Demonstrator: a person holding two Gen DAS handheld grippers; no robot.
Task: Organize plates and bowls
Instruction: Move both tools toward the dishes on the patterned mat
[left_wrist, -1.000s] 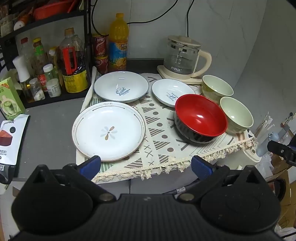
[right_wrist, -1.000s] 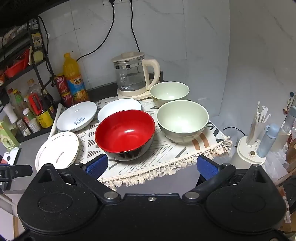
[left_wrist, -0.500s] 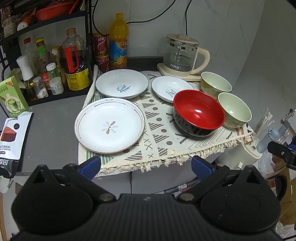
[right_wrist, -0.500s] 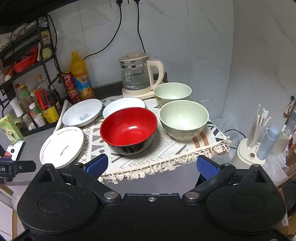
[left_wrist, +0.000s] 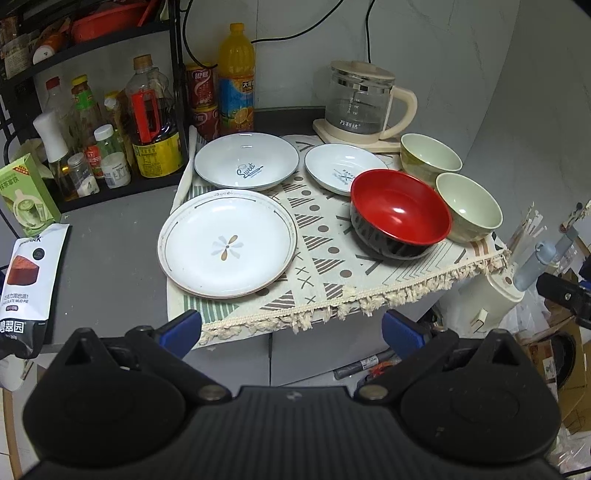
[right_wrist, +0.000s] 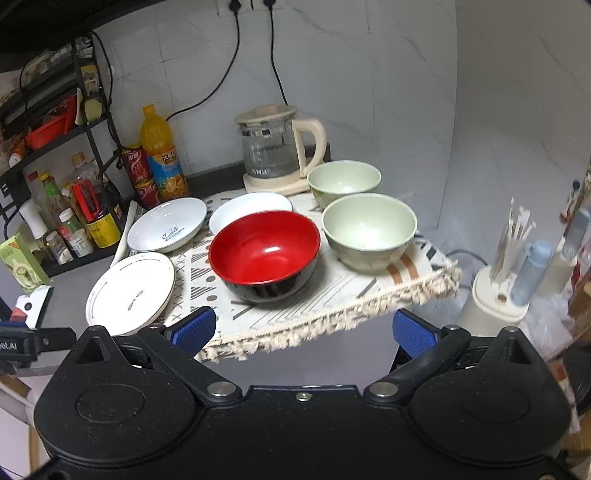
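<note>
On a patterned cloth (left_wrist: 325, 258) lie a large flower plate (left_wrist: 227, 243), a "Sweet" plate (left_wrist: 246, 161), a small white plate (left_wrist: 341, 168), a red bowl (left_wrist: 400, 218) and two green bowls (left_wrist: 467, 206) (left_wrist: 430, 157). The right wrist view shows the same: the flower plate (right_wrist: 130, 291), the red bowl (right_wrist: 264, 251), the near green bowl (right_wrist: 369, 229) and the far green bowl (right_wrist: 343, 181). My left gripper (left_wrist: 291, 328) is open and empty, in front of the table edge. My right gripper (right_wrist: 303, 328) is open and empty, in front of the red bowl.
A glass kettle (left_wrist: 360, 103) stands at the back. Bottles and cans (left_wrist: 155, 122) fill a black rack on the left. A snack bag (left_wrist: 26, 273) and green box (left_wrist: 26, 199) lie on the grey counter. A white holder with sticks (right_wrist: 502, 291) stands on the right.
Both grippers have pulled back and up from the table, so the dishes look smaller and farther. Nothing on the cloth has moved.
</note>
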